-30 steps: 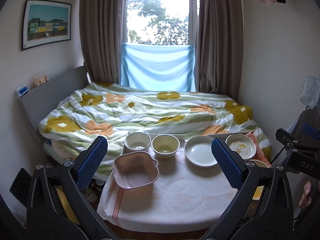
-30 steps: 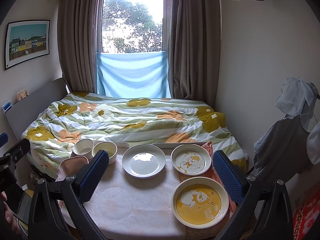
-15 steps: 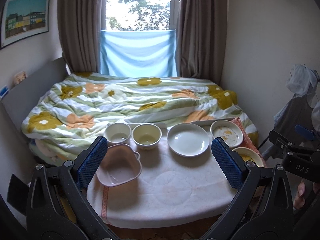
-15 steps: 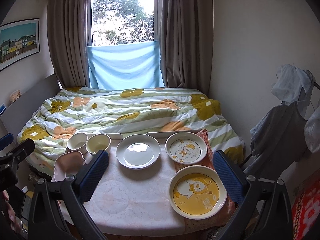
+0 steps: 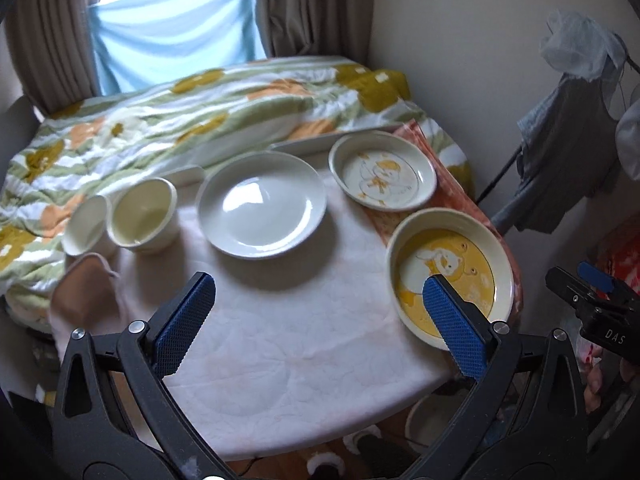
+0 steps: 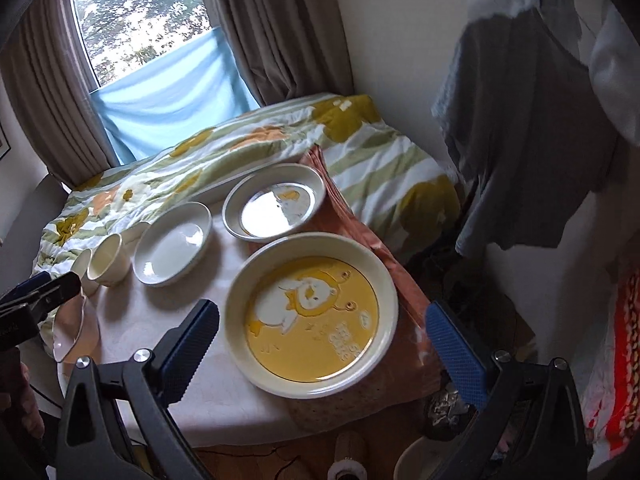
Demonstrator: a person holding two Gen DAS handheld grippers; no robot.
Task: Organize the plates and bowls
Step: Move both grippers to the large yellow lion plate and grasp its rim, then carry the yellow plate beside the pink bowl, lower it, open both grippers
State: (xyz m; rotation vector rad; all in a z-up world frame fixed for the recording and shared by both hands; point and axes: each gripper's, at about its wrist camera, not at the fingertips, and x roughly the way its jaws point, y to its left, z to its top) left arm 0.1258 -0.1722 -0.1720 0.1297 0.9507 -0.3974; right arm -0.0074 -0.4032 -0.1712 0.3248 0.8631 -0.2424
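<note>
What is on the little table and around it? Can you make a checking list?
Surface: round table under a pale cloth, against the bed.
Job's things: yellow plate, duck plate, white plate, two cups, pink bowl; none stacked.
Clutter: orange cloth under both picture plates.
Grippers: left gripper and right gripper open, holding nothing; the right one is nearest the yellow plate.
Cables: thin cord on the floor.
Surroundings: bed quilt, curtains, hanging clothes.
</note>
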